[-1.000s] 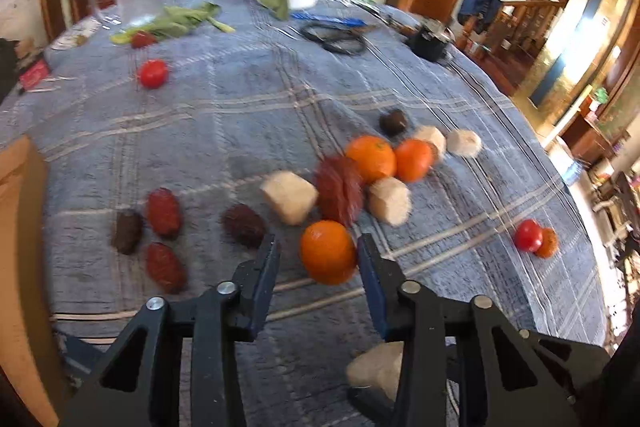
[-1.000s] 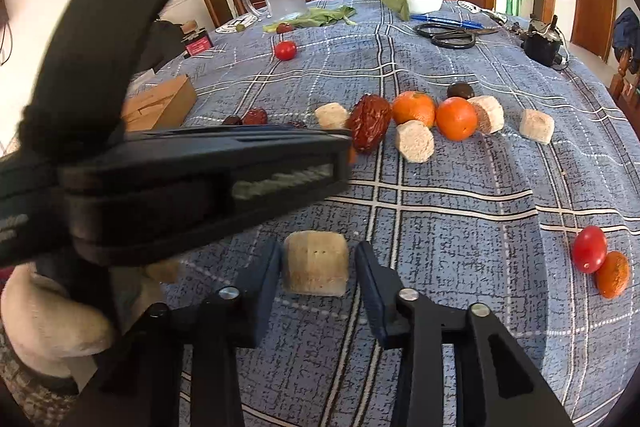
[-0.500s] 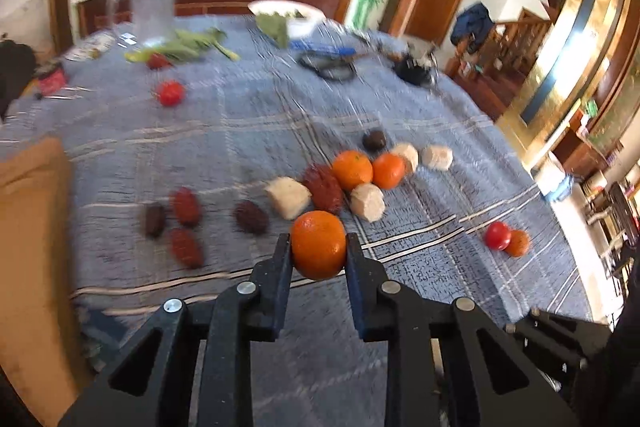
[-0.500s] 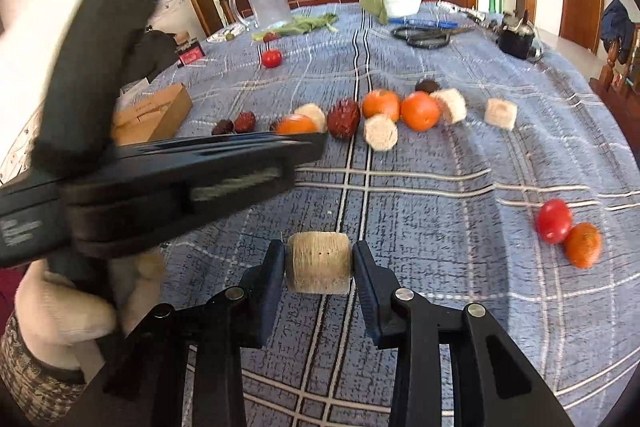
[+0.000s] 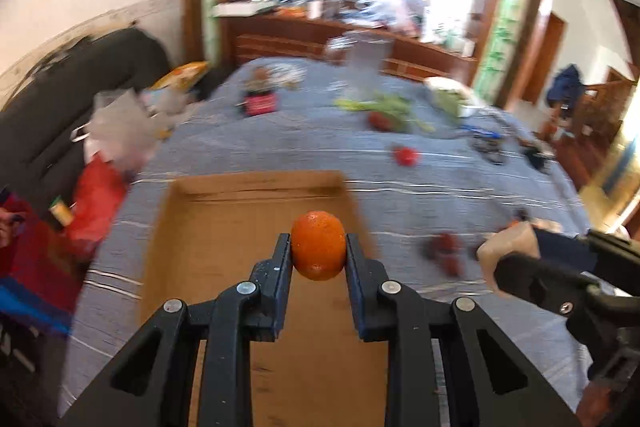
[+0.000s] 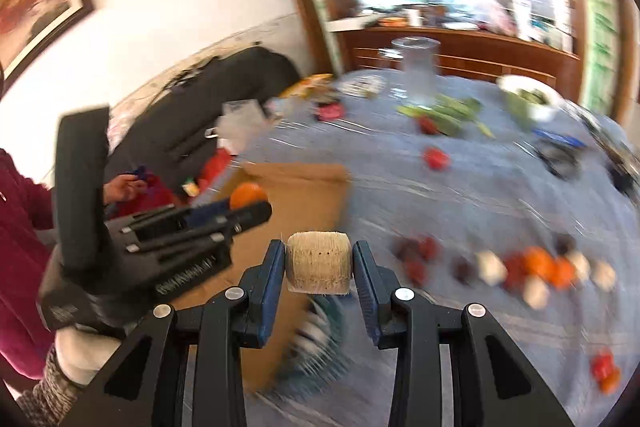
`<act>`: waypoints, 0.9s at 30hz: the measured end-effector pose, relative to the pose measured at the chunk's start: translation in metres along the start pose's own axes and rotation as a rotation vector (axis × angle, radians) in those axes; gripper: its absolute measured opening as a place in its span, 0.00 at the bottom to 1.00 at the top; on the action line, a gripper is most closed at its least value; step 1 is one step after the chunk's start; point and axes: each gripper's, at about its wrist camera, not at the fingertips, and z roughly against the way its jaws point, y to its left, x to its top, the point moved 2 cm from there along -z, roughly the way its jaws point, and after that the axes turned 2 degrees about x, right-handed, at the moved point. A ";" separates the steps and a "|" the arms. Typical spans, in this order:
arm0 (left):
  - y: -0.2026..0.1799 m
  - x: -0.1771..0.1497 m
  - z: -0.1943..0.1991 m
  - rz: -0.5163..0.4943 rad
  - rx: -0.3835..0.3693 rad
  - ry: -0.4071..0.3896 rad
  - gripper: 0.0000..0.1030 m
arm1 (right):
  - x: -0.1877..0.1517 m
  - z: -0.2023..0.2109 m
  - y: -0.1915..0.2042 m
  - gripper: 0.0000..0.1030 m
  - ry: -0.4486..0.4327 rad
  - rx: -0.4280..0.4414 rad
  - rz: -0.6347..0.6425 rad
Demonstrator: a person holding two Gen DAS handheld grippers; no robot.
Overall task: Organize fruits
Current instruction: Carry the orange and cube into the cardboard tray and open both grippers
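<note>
My left gripper (image 5: 318, 251) is shut on an orange mandarin (image 5: 318, 241) and holds it in the air over an open brown cardboard box (image 5: 224, 227). My right gripper (image 6: 319, 261) is shut on a beige, fibrous fruit chunk (image 6: 319, 267) above the box's (image 6: 308, 187) right edge. In the right wrist view the left gripper (image 6: 250, 207) with its mandarin (image 6: 245, 195) hangs to the left. In the left wrist view the right gripper (image 5: 506, 257) comes in from the right. A blurred row of mandarins, beige chunks and dark red dates (image 6: 536, 267) lies on the blue checked cloth (image 6: 460, 195).
Farther back on the cloth stand a glass jug (image 5: 366, 67), leafy greens (image 5: 384, 105), a cherry tomato (image 5: 406, 155) and a white bowl (image 6: 528, 99). Red bags (image 5: 96, 203) and a dark sofa (image 5: 80, 75) lie left of the table. A maroon sleeve (image 6: 16, 227) is at the left.
The left gripper closed on the mandarin. Both grippers lifted their pieces off the cloth and swung left, so the cardboard box now lies below them; the fruit row has slid off to the right.
</note>
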 end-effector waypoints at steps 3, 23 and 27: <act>0.040 0.001 -0.029 0.045 0.069 0.049 0.24 | 0.015 -0.056 0.023 0.37 0.067 0.000 0.053; 0.110 -0.011 -0.069 0.271 0.083 0.179 0.39 | 0.014 -0.192 0.032 0.52 0.255 -0.076 0.039; 0.097 -0.006 -0.037 0.255 0.082 0.108 0.46 | 0.019 -0.163 0.025 0.54 0.205 -0.064 0.015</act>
